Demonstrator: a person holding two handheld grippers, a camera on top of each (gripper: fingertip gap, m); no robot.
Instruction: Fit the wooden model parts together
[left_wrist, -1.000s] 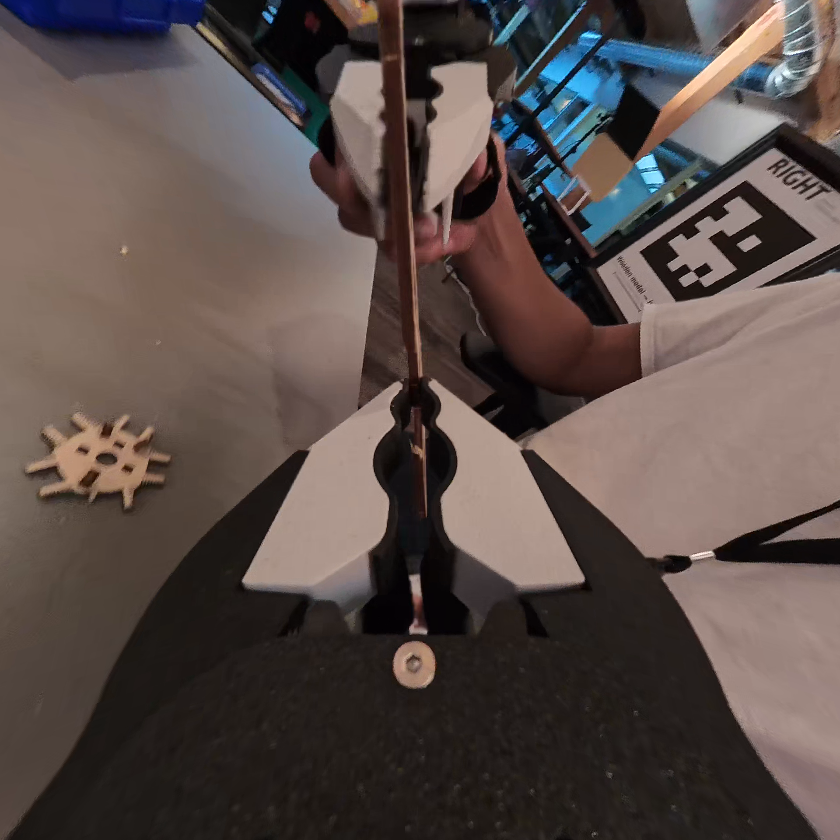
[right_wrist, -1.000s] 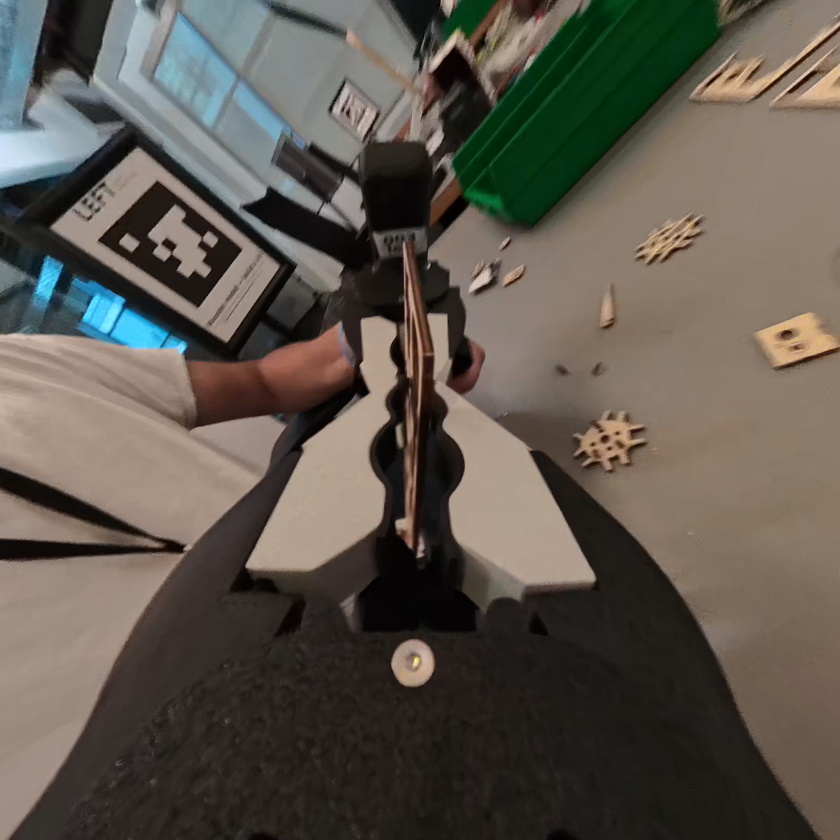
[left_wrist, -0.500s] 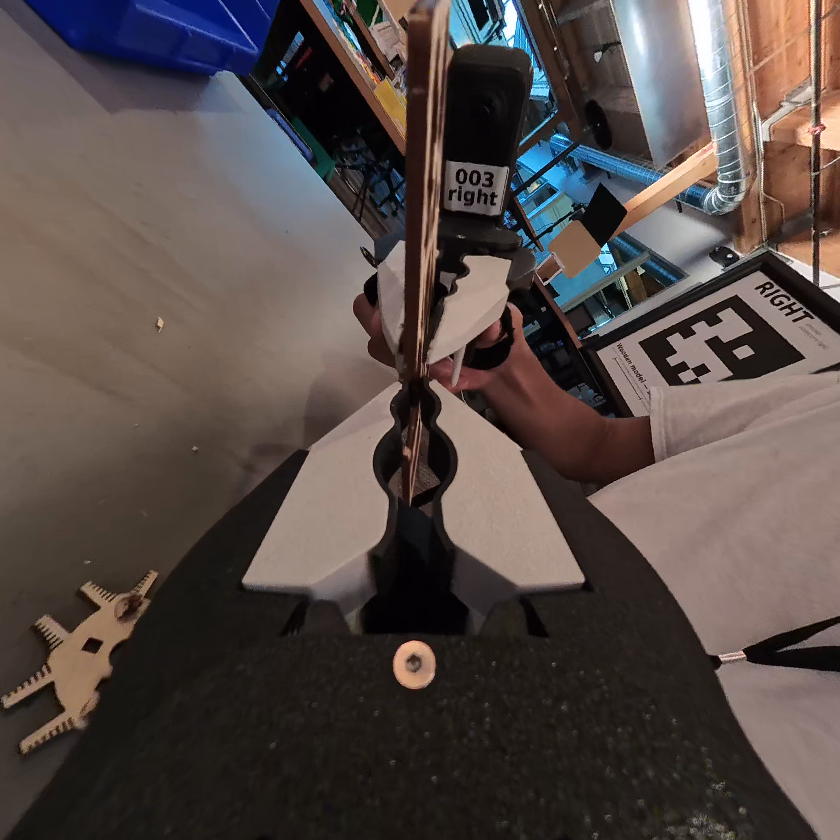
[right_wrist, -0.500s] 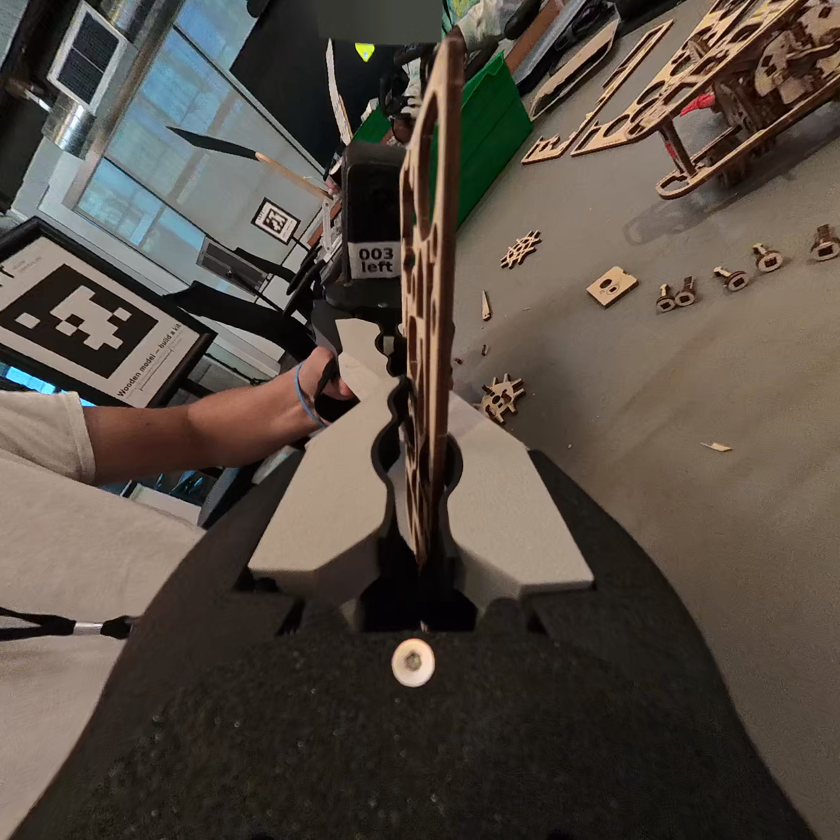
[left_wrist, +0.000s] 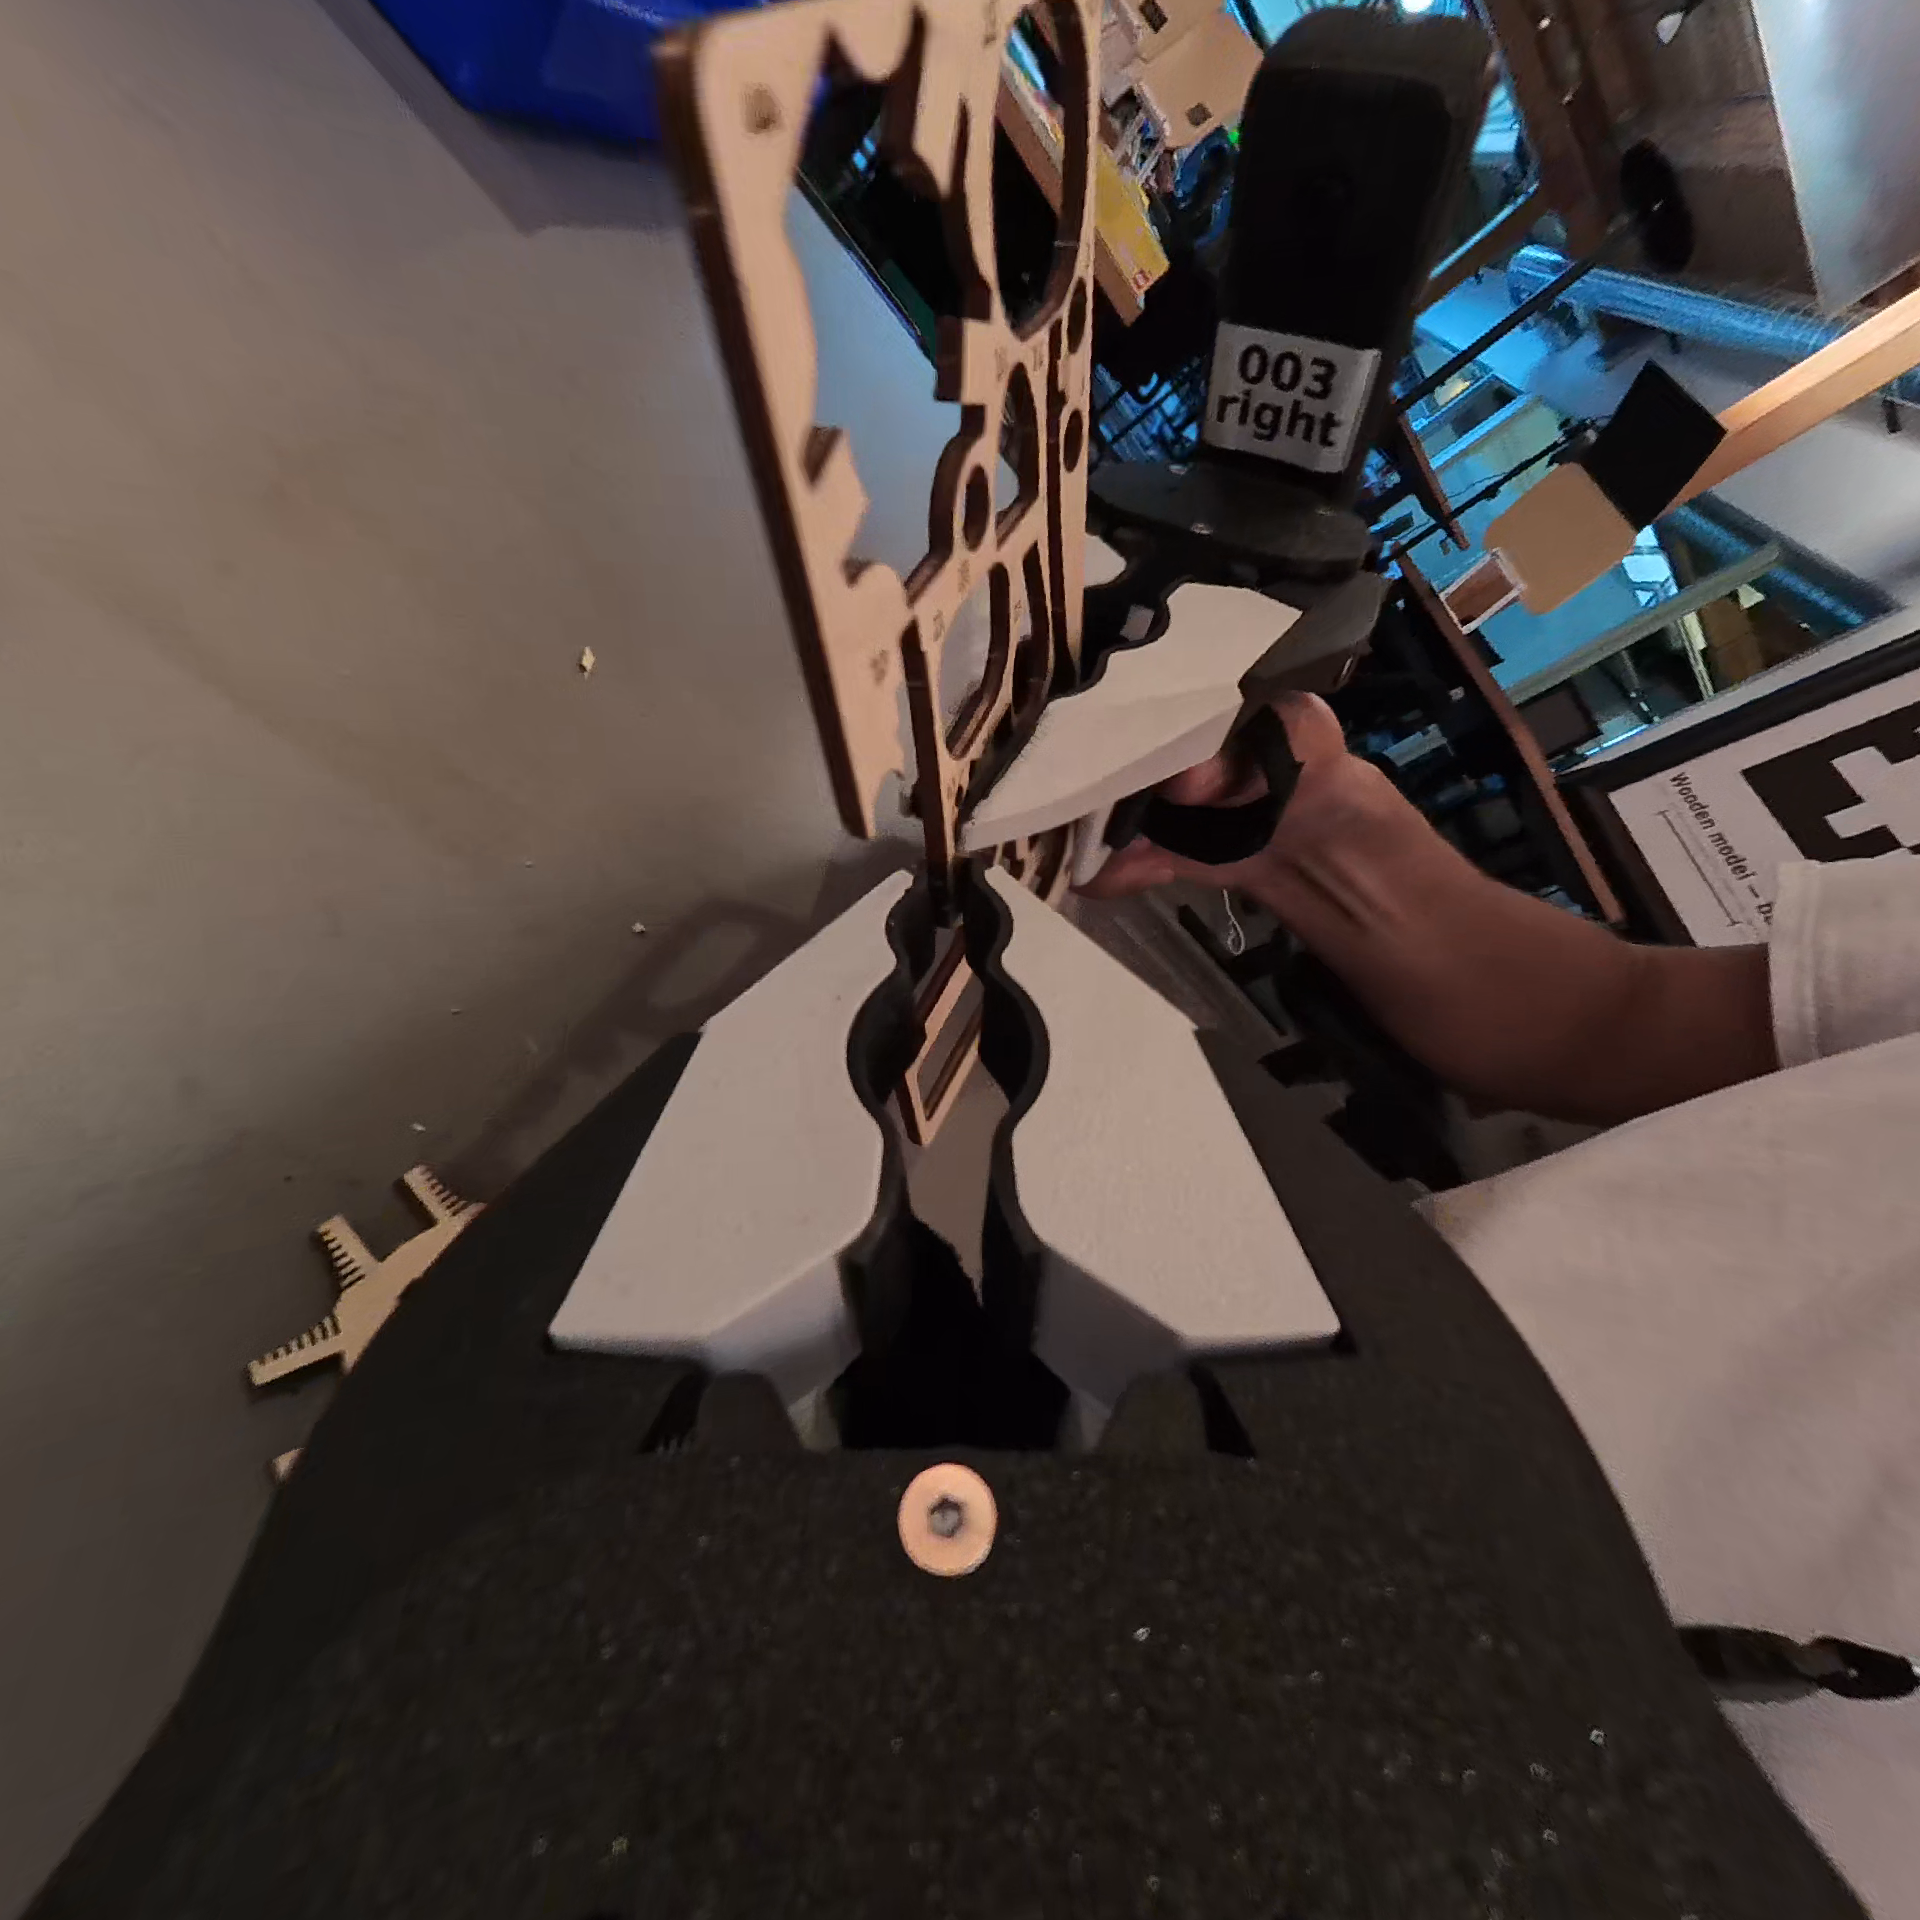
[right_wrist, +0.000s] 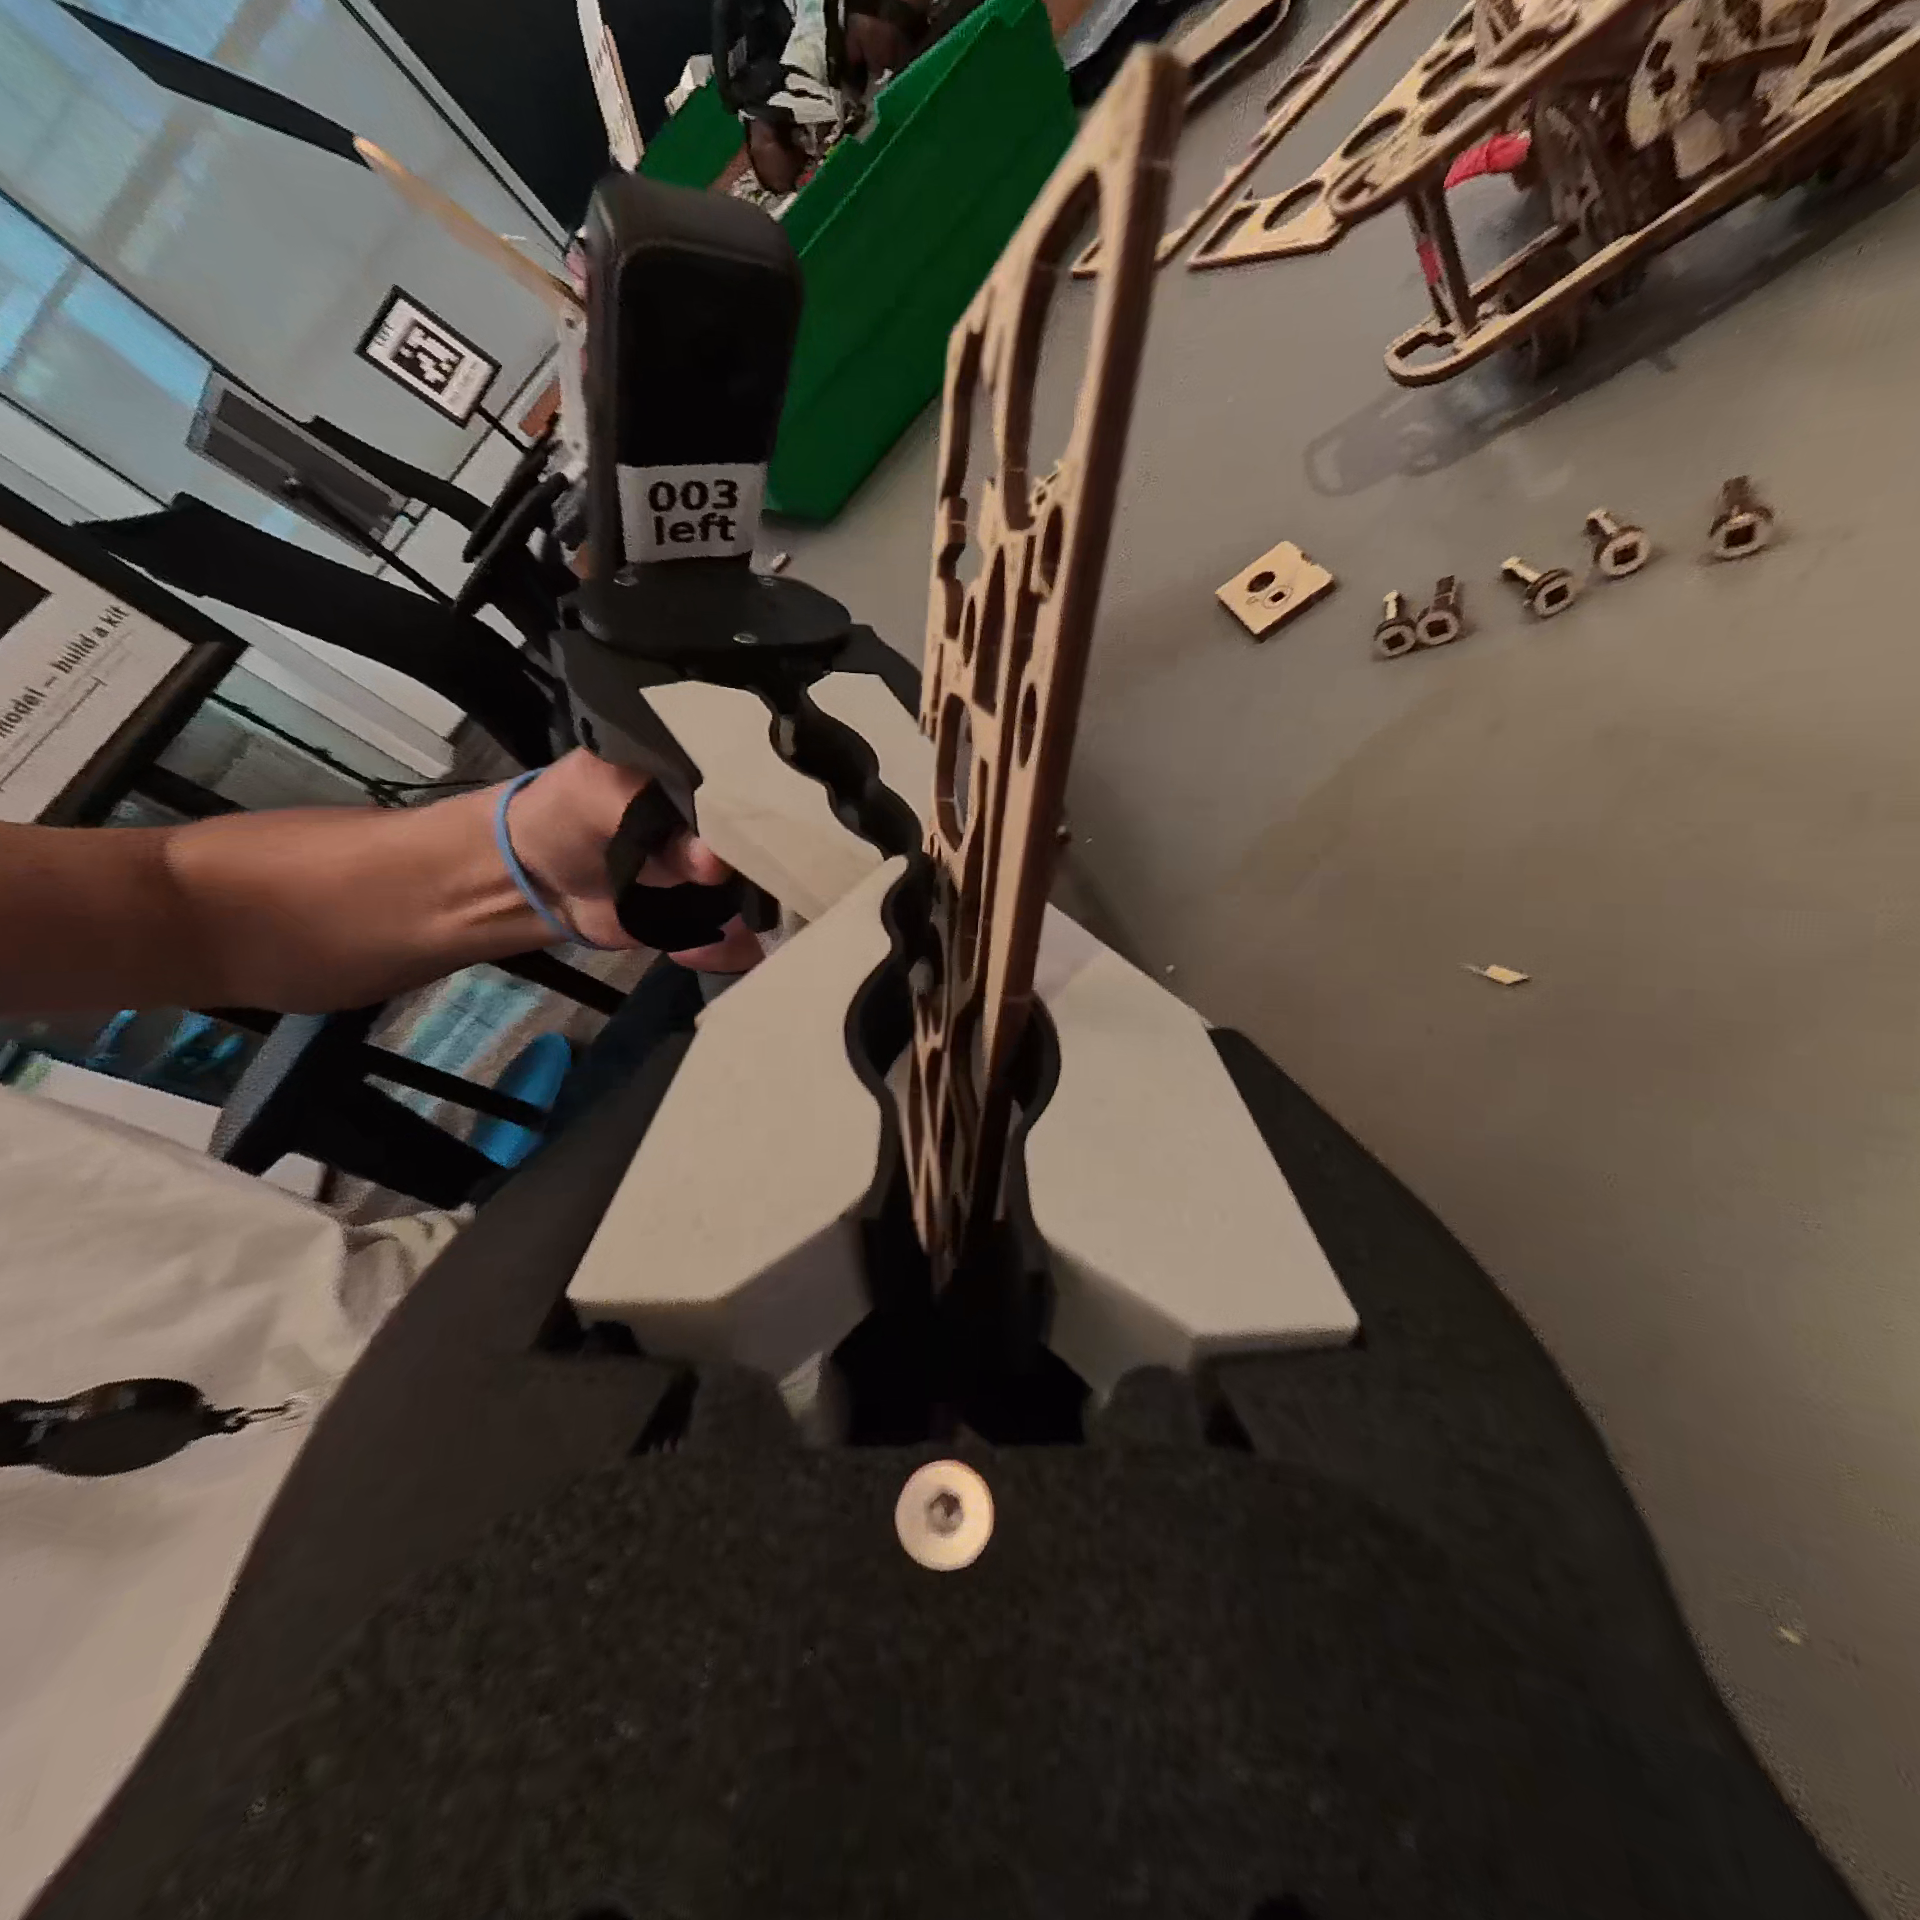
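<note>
A flat laser-cut wooden sheet (right_wrist: 1023, 582) full of cut-out holes stands upright between the two grippers. My right gripper (right_wrist: 971, 904) is shut on its lower part. In the left wrist view the sheet (left_wrist: 894, 436) shows its face, with the right gripper (left_wrist: 997, 821) clamped on it from the right. My left gripper (left_wrist: 948, 888) is shut on a small wooden piece (left_wrist: 940, 1049) at the sheet's lower edge. I cannot tell whether that piece is still joined to the sheet. The left gripper also shows in the right wrist view (right_wrist: 914, 862), tip to tip with the right one.
A toothed wooden part (left_wrist: 353, 1299) lies on the grey table (left_wrist: 312, 727). A blue bin (left_wrist: 582, 62) stands at the far edge. The right wrist view shows a part-built wooden model (right_wrist: 1621, 156), a small square plate (right_wrist: 1273, 587), several pegs (right_wrist: 1538, 592) and a green bin (right_wrist: 914, 208). Less than 4 cm separates the two grippers' tips. Left tips and right tips are each some 15 centimeters from the small square plate (right_wrist: 1273, 587).
The sheet was edge-on to the left camera; it has turned so its face shows. Both grippers have swung with it and stayed shut, now meeting at an angle.
</note>
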